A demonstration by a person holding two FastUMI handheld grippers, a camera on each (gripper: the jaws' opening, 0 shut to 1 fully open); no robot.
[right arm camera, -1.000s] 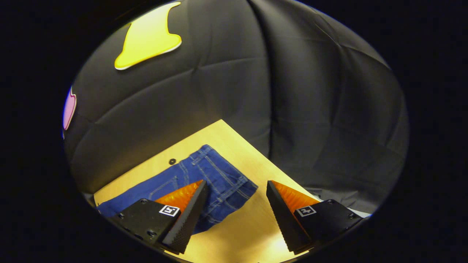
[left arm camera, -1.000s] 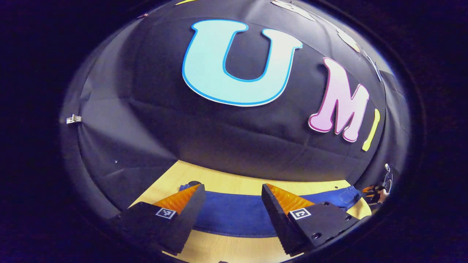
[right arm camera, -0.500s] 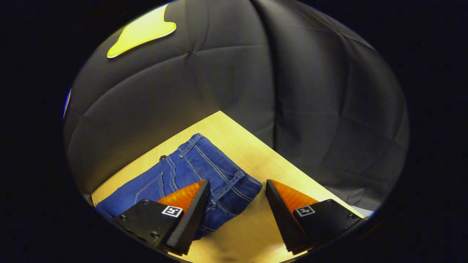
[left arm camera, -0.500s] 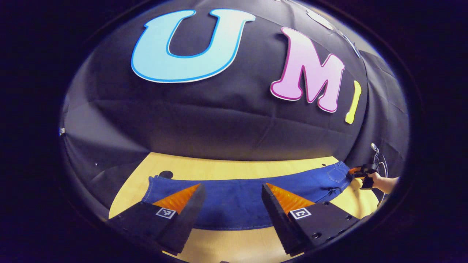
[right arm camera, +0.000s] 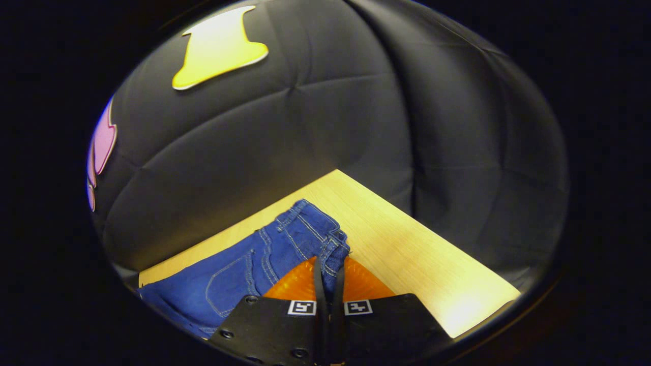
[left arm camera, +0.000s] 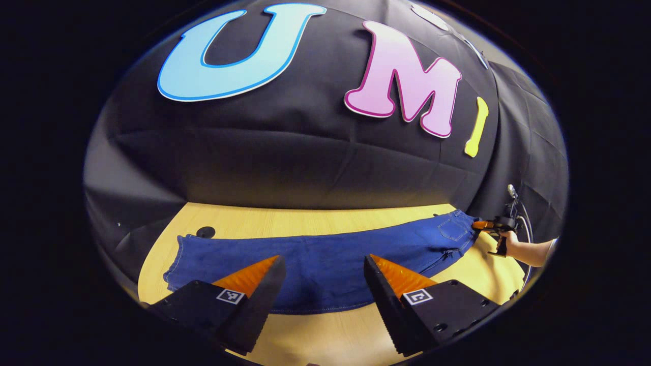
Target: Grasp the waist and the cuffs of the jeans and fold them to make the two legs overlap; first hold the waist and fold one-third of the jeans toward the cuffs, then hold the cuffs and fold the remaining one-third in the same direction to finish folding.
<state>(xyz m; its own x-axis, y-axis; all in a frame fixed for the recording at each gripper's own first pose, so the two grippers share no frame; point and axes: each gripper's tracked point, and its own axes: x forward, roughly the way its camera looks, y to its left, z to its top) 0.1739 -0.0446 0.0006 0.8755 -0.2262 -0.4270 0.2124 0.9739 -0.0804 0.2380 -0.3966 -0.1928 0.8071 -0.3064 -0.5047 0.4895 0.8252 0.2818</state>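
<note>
Blue jeans (left arm camera: 315, 256) lie stretched flat across the wooden table (left arm camera: 325, 221), cuffs at the left end (left arm camera: 175, 254) and waist at the right end (left arm camera: 457, 229) in the left gripper view. My left gripper (left arm camera: 324, 267) hovers open over the middle of the legs, nothing between its fingers. Far right in that view, a hand holds the right gripper (left arm camera: 483, 225) at the waist. In the right gripper view, my right gripper (right arm camera: 329, 272) is shut on the waistband (right arm camera: 333, 249) of the jeans (right arm camera: 244, 269), the denim pinched between both fingers and lifted slightly.
A small dark hole (left arm camera: 205, 232) marks the table near the cuffs. Black booth cloth (right arm camera: 325, 127) closes in behind the table and at its right corner. Bare wood (right arm camera: 422, 264) runs beside the waist toward the table's edge.
The right gripper moved onto the waistband and shut on it; it stood open before. The left gripper swung so the cuffs and more of the jeans came into view.
</note>
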